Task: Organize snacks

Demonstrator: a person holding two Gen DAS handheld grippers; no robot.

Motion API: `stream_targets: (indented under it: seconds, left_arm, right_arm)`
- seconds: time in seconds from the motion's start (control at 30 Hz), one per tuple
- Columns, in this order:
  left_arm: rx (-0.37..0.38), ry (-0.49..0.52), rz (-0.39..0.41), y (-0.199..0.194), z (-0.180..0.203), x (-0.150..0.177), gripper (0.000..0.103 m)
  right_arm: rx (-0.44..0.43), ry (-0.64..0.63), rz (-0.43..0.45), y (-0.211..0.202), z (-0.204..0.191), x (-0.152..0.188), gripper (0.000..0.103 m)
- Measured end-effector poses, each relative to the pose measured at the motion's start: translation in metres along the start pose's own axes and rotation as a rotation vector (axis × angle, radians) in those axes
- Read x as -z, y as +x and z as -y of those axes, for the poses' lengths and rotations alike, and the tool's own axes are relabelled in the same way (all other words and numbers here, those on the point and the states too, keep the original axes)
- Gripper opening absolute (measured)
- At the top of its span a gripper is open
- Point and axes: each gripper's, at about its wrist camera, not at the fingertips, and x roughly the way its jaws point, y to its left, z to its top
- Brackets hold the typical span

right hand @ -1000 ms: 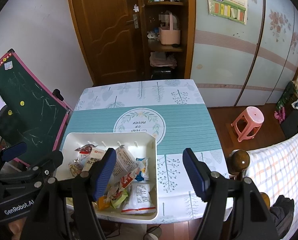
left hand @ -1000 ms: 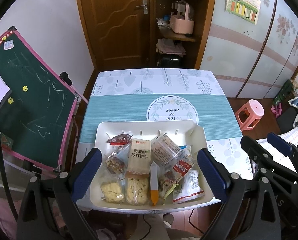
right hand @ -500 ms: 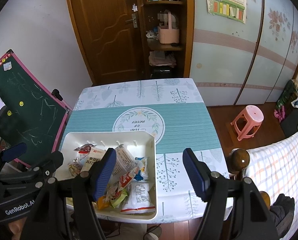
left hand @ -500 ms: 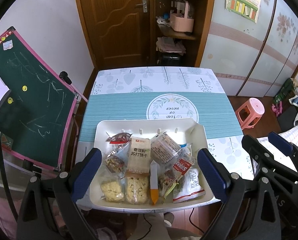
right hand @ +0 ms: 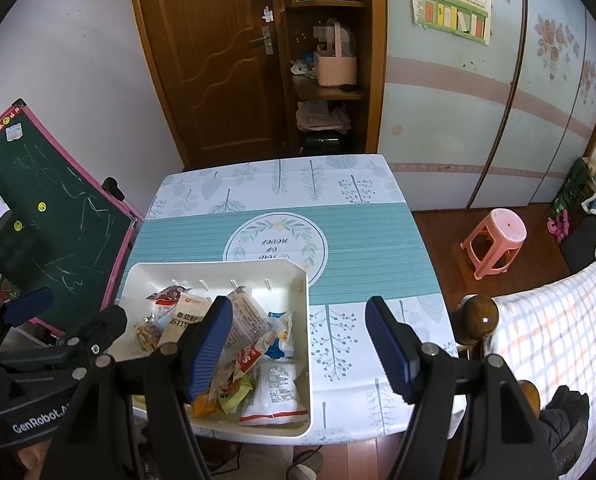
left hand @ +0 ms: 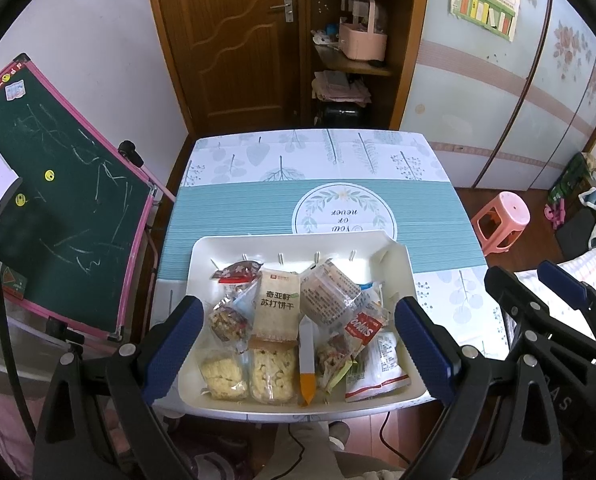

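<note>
Both grippers are wide open with nothing in them: the left gripper [left hand: 298,354] hangs over the white tray [left hand: 202,256] at the table's [left hand: 226,208] 6 o'clock edge, the right gripper [right hand: 299,350] off toward the tray's 3 o'clock side. The snack packets [left hand: 317,300] look light, crinkly and slippery. The soda cracker pack [left hand: 276,306] on top is probably crushable, so I'd pinch its flat sides gently, or grab a sealed edge.

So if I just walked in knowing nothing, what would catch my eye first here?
Probably the white rectangular plastic tray heaped with wrapped snacks, sitting at the near edge of the teal leaf-print tablecloth. Then the blue-padded fingers of the left gripper, spread open on either side of the tray. Left of the table leans a pink-framed green chalkboard.
</note>
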Motion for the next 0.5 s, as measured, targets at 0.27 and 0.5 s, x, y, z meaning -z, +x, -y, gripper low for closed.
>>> stream_targets:
  seconds: [0.27,0.5]
  left_arm:
    - [0.0,-0.002,-0.008,0.0002,0.0013,0.0048,0.096]
    - [0.002,-0.004,-0.02,0.0031,0.0056,0.0011,0.096]
  right_arm:
    - [-0.001,0.0,-0.003,0.0006,0.0013,0.001,0.07]
    - [0.0,0.002,-0.007,0.0004,0.0084,0.0065,0.07]
